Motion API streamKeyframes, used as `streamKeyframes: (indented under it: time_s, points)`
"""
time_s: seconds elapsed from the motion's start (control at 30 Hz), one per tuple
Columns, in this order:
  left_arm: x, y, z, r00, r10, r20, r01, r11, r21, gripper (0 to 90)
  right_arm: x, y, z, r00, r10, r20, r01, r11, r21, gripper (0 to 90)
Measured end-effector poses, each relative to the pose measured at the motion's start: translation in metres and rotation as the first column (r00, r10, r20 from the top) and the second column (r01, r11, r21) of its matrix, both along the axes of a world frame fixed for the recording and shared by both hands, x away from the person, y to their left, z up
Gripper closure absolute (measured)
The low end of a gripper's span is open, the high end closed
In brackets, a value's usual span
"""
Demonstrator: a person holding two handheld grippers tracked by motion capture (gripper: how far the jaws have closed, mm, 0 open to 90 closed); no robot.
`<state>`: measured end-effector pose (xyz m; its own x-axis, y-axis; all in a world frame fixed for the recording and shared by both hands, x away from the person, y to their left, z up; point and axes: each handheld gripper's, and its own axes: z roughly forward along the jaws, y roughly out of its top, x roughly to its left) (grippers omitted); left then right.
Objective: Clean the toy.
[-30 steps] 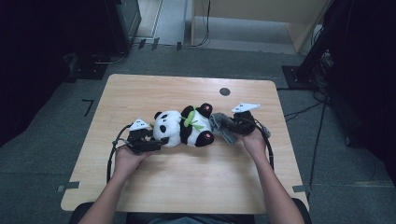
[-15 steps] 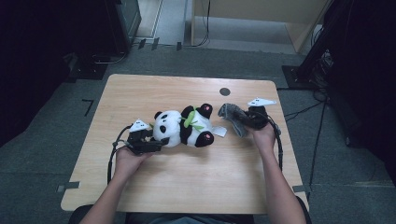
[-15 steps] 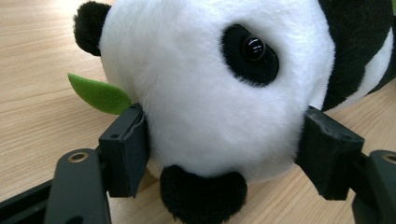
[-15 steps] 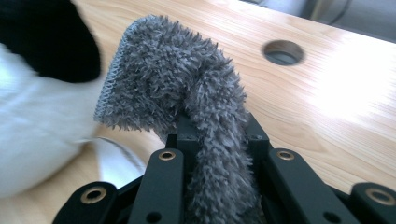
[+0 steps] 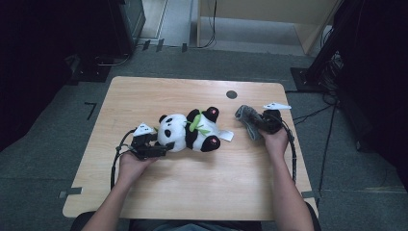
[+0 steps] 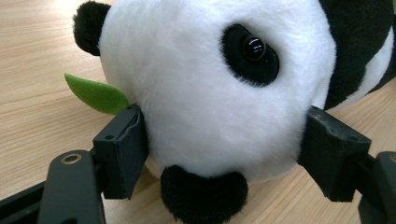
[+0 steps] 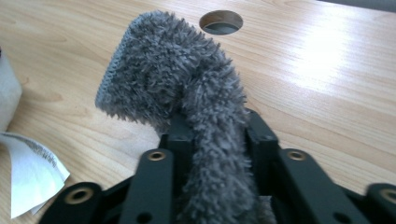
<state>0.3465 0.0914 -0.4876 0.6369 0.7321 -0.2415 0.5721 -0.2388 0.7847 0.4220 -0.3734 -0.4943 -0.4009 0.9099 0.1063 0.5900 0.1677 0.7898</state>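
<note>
Two tongs work over a wooden surface, one in each hand. The left tongs sit at the near left, spread around the white head of a toy panda; in the left gripper view the two black jaws press into the plush on either side of the panda head, pinching it. The panda lies on its side near the middle of the surface, head to the left and black feet to the right, with a green felt leaf by its cheek. A white label sticks out from its body on the right side.

The right tongs are at the right of the surface, well apart from the panda. They are pressed together on a fuzzy grey cloth; in the right gripper view the cloth rises between the jaws and bends over to the left. A round hole lies in the surface just beyond the cloth, toward the far edge.
</note>
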Motion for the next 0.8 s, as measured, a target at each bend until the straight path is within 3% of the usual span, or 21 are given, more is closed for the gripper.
streamKeyframes:
  time_s: [0.13,0.3,0.4,0.5,0.67,0.8]
  points:
    - [0.000,0.000,0.000,1.0000,0.000,0.000,0.000,1.0000,-0.002,21.3,0.000,-0.002,0.003,0.9995,-0.028,-0.015,0.029,0.998,0.049,44.1]
    - [0.000,0.000,0.000,1.0000,-0.002,0.006,0.002,1.0000,0.000,20.7,-0.004,-0.002,0.014,0.9992,-0.041,0.003,0.041,0.994,0.099,34.1]
    - [0.000,0.000,0.000,0.9999,-0.004,0.013,0.003,1.0000,0.007,20.5,-0.009,0.002,0.020,0.9993,-0.035,0.015,0.033,0.994,0.106,31.2]
    - [0.001,0.001,0.002,0.9999,-0.007,0.008,0.007,0.9999,0.007,20.3,-0.017,0.012,0.026,0.9998,-0.001,0.018,0.000,0.998,0.064,30.1]
    - [0.001,0.002,0.003,0.9998,-0.012,0.014,0.012,0.9999,0.005,20.3,-0.025,0.021,0.034,0.9996,0.022,0.017,-0.023,0.999,0.038,30.1]
    - [0.001,0.002,0.003,0.9998,-0.015,0.016,0.015,0.9999,0.003,20.1,-0.034,0.030,0.043,0.9978,0.052,0.041,-0.054,0.997,0.048,30.2]
